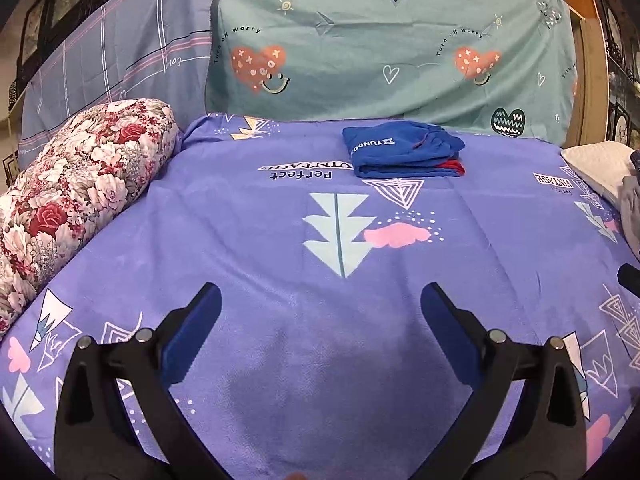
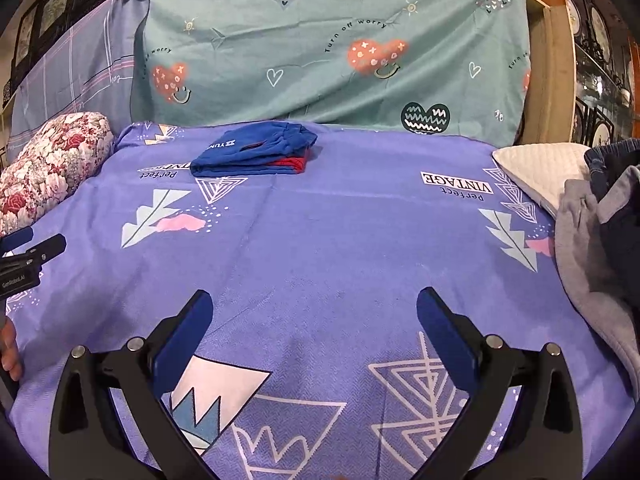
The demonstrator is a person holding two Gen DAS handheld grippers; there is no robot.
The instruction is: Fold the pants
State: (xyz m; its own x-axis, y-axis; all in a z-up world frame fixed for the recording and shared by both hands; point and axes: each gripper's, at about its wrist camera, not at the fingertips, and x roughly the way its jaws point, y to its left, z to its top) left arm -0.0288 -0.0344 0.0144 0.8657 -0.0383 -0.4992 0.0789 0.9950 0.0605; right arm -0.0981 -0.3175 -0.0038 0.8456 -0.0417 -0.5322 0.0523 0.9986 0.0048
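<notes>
The bed (image 1: 280, 380) fills both views, its purple printed sheet (image 2: 340, 248) spread flat and mostly bare in the middle, which looks like the working space kept free for folding. Behind it a teal heart-print cloth (image 1: 360, 60) hangs upright as a backdrop, with a checked blue-grey cloth (image 1: 112, 60) beside it. A floral bolster (image 1: 76, 184) lies along the bed's left edge, out of the way.

At the right edge a heap of unfolded garments (image 2: 592, 240), grey over something dark, spills onto the sheet next to a white quilted pillow (image 2: 536, 172); I judge this to be the stock waiting its turn. At the far side of the bed, just in front of the teal cloth, the folded blue pants (image 1: 402, 152) sit as a compact packet with a strip of red showing at the lower right, probably parked there to leave the centre free.

The left tool (image 1: 320, 308) hovers over bare sheet near the front of the bed, released and spread wide with nothing between its fingers. The right tool (image 2: 314, 316) is likewise released, jaws wide apart and gripping nothing; in its view the left tool's tip shows at the left edge, with part of a hand (image 2: 10, 344) below. Both stand well apart from the folded pants, so that item appears finished.
</notes>
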